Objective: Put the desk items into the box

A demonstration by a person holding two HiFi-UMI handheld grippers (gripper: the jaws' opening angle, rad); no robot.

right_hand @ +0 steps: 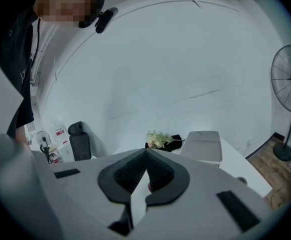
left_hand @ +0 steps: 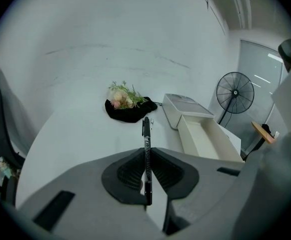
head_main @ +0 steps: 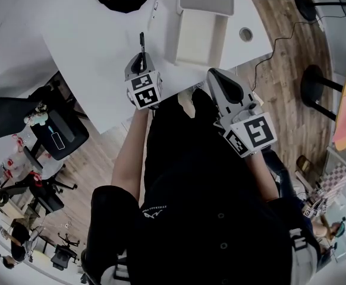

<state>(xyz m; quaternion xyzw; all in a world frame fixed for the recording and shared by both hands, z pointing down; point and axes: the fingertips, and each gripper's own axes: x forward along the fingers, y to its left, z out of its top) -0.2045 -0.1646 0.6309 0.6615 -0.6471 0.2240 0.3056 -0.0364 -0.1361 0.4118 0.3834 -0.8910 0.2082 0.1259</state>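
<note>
Left gripper point(left_hand: 146, 156) jaws clenched on the pen point(left_hand: 146, 131), right gripper point(right_hand: 146, 159) jaws together, seemingly empty; thinly pinched, the pen could pivot, missing the box point(left_hand: 205, 140)

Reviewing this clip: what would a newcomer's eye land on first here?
The black pen sticks out forward from the shut left gripper, over the white desk. Beyond it stands the open white box, seemingly empty, with flowers on a dark cloth further back. The right gripper is shut on nothing.
</note>
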